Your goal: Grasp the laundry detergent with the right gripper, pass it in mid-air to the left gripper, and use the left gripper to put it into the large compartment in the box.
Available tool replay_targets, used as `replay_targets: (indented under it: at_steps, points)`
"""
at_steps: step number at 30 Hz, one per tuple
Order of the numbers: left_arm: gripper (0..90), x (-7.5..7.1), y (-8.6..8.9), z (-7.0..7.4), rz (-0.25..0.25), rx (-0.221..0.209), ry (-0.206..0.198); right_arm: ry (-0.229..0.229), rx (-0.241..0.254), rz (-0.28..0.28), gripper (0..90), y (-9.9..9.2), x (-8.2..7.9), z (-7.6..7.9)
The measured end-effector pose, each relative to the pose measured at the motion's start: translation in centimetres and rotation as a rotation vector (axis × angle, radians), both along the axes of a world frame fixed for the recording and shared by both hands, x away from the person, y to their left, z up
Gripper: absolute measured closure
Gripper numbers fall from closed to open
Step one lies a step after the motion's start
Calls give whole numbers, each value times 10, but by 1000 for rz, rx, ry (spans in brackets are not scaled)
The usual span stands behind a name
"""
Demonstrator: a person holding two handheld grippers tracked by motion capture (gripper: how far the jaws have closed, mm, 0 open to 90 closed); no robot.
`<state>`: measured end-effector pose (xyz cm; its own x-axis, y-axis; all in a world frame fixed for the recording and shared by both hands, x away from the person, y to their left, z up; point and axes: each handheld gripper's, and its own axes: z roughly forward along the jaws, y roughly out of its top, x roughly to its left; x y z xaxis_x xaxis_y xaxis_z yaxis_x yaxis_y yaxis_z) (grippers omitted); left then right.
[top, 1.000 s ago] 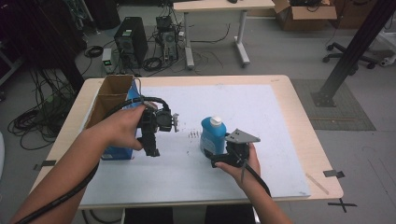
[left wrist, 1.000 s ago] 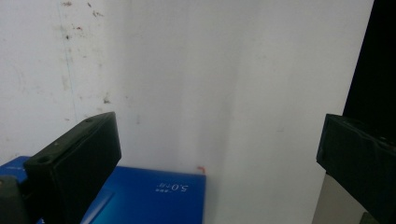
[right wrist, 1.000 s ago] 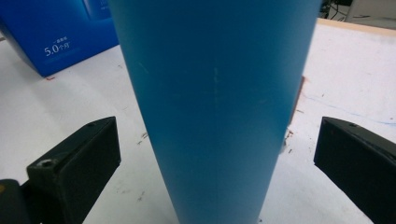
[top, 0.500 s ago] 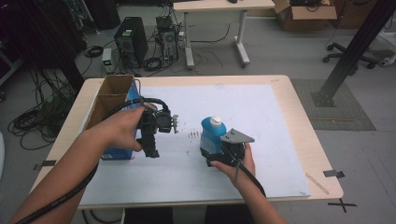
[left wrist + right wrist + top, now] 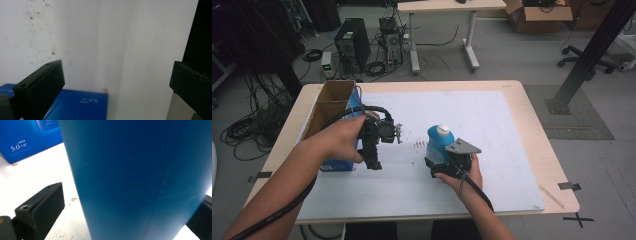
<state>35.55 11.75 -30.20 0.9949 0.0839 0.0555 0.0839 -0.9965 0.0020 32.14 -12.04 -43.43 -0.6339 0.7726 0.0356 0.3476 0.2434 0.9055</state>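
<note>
Grasping step: right claw (image 5: 443,161) straddles the upright blue plastic bottle with white cap (image 5: 439,142) mid-worktop, jaws not yet clenched; next, squeeze. Left claw (image 5: 373,157) hovers released beside the blue carton (image 5: 337,164).

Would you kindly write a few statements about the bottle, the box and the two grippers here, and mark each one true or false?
1. The blue bottle stands upright on the white mat. True.
2. The bottle has a red cap. False: its cap is white.
3. The right gripper has the bottle between its jaws. True: the bottle's body stands between them in the right gripper view, but the left jaw is clear of it.
4. The left gripper clamps the blue box. False: its jaws stand wide apart with nothing between them.
5. The open cardboard box lies right of the bottle. False: it is at the table's left.
</note>
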Motion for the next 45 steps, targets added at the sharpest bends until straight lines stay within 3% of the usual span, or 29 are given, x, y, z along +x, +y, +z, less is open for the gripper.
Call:
replay_targets:
  at_steps: [10,45]
  points:
    - [2,0,2,0,4,-1,0,-23,11,-13,96,0,0,1]
    - [2,-1,0,0,1,-10,4,-27,15,-17,233,-1,2,-2]
